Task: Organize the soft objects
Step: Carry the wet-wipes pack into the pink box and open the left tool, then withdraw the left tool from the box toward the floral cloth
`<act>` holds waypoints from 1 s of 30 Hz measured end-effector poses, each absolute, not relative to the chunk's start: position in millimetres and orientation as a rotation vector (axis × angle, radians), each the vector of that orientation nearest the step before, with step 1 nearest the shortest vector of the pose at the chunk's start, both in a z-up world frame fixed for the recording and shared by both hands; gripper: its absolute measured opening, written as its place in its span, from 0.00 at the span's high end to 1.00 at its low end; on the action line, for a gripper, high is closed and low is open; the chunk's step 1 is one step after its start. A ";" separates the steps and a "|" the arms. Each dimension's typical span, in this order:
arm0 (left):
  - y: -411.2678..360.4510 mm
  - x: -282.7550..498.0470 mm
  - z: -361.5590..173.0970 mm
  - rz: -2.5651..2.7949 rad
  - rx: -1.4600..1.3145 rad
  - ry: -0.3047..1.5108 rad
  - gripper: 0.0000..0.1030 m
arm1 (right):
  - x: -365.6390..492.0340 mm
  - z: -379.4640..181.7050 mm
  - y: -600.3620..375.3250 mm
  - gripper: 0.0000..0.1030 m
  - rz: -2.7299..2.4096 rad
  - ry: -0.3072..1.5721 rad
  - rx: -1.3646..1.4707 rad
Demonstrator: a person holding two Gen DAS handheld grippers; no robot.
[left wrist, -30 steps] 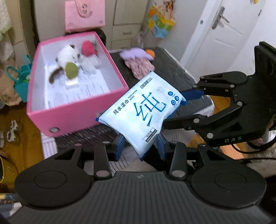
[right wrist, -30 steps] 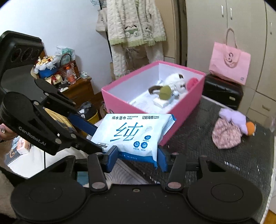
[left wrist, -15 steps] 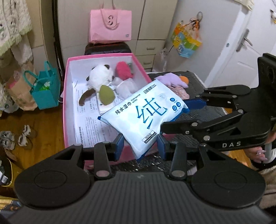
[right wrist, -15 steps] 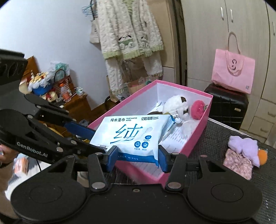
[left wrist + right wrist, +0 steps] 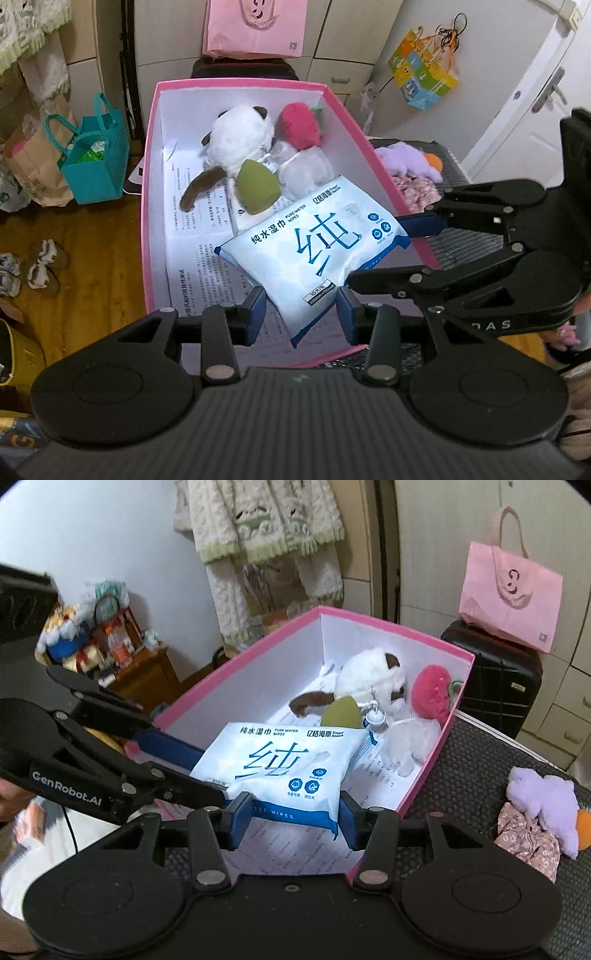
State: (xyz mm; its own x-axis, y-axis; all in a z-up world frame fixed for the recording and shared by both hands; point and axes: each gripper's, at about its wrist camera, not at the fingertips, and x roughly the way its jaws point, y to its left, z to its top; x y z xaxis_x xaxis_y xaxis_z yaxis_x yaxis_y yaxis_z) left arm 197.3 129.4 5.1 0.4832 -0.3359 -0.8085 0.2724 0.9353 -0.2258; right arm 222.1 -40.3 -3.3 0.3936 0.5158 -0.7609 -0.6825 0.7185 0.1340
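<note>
A blue-and-white pack of wet wipes [image 5: 314, 254] [image 5: 288, 771] hangs over the open pink box [image 5: 151, 184] [image 5: 236, 664]. My left gripper [image 5: 301, 314] is shut on one end of the pack. My right gripper [image 5: 291, 821] is shut on its other end; it also shows at the right of the left wrist view [image 5: 424, 251]. The box holds a white plush [image 5: 240, 140] [image 5: 373, 679], a red plush [image 5: 299, 125], a green sponge [image 5: 255, 184] and clear pouches on printed paper.
A purple plush [image 5: 543, 797] and a floral cloth [image 5: 524, 838] lie on the dark mat [image 5: 472, 760] right of the box. A black suitcase [image 5: 495, 679] with a pink bag [image 5: 513, 583] stands behind. A teal bag [image 5: 96, 162] sits on the floor at left.
Both grippers have carried the wipes pack from in front of the box to over its inside. The box now sits lower and nearer in both views.
</note>
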 end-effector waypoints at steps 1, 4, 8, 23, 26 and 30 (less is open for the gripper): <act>128.9 197.8 4.5 -0.358 -0.055 0.992 0.61 | 221.1 -4.1 -38.2 0.46 0.758 0.871 -0.241; 122.9 193.5 7.4 -0.316 0.033 0.932 0.62 | 216.0 -3.5 -35.6 0.46 0.747 0.827 -0.322; 122.8 183.4 23.3 -0.313 0.062 0.894 0.61 | 209.2 4.2 -45.9 0.45 0.747 0.796 -0.331; 82.1 101.4 100.9 -0.424 0.199 0.763 0.58 | 154.0 68.8 -133.9 0.45 0.775 0.690 -0.202; 63.4 84.0 108.2 -0.446 0.239 0.728 0.57 | 141.9 74.7 -155.2 0.44 0.763 0.676 -0.173; 34.8 66.6 111.0 -0.524 0.284 0.689 0.56 | 124.1 74.1 -186.2 0.44 0.717 0.666 -0.150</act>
State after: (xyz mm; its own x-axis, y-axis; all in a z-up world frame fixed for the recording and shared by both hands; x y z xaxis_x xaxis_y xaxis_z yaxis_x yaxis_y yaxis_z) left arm 66.6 34.8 111.0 0.6510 -0.3630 -0.6667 0.5454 0.8345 0.0782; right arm 124.1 -186.2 74.1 0.5590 0.5591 -0.6124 -0.6513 0.7531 0.0931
